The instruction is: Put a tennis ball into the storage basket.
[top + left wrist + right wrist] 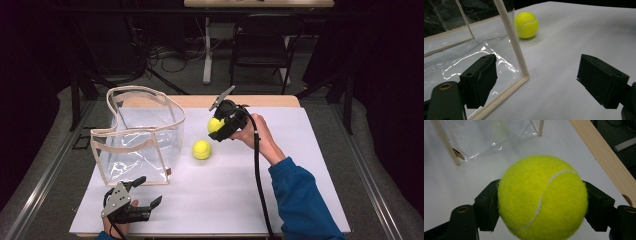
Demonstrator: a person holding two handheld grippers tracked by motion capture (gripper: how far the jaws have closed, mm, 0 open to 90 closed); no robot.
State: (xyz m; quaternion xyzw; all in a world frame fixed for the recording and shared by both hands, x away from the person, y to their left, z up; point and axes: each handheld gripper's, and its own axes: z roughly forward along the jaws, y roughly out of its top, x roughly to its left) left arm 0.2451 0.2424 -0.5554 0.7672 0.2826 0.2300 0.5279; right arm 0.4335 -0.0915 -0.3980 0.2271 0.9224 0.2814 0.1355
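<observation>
Clamped in my right gripper [541, 202], one fuzzy yellow tennis ball [541, 197] awaits bagging; its twin [201, 149] sits at three o'clock of the clear plastic bag [137, 135]; left gripper [142, 192] gapes wide.

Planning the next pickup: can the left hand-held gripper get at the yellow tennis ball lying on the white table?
Probably yes: the left hand-held gripper is open, and bare white table leads to the ball beside the clear plastic bag.
</observation>
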